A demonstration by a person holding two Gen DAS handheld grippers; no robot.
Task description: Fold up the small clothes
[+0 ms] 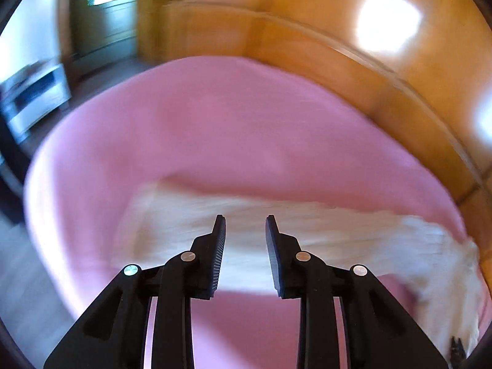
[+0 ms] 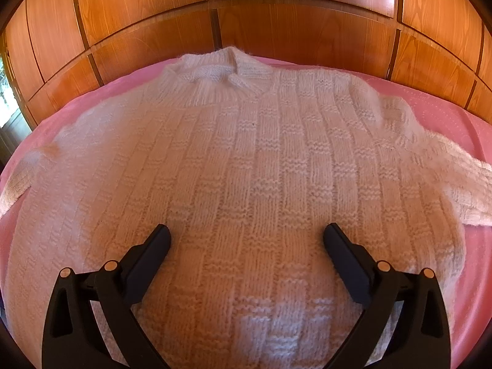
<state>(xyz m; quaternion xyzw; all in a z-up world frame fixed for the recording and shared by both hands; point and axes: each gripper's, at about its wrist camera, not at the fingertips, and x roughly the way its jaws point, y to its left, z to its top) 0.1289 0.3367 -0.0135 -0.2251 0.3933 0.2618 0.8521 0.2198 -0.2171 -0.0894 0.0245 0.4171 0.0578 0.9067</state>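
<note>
Left wrist view is badly motion-blurred: edges smear and the knit pattern is unreadable. White sweater (image 1: 307, 230) shows there only as a pale strip across the pink bedsheet (image 1: 215, 129), running to the lower right where the frame rim cuts it off. Left gripper (image 1: 245, 224) has its fingers apart with a moderate gap, nothing between them; whether the tips touch the knit or hang above it, cannot tell from the blur. Wooden wardrobe (image 1: 307, 46) behind the bed, a white low unit (image 1: 33, 98) at far left, both smeared.

Right wrist view is sharp. Sweater (image 2: 240, 160) lies flat and spread on the pink bedsheet (image 2: 446, 123), collar at the far end, hem toward the camera. Hem is hidden under the gripper body and cut by the bottom edge. Left sleeve runs off the left edge; right sleeve runs off the right edge, so neither cuff is visible. Right gripper (image 2: 246, 233) fingers are spread wide, over the lower body of the sweater, gripping nothing. Wood-panelled wardrobe (image 2: 276, 6) fills the background.

No containers in view.
</note>
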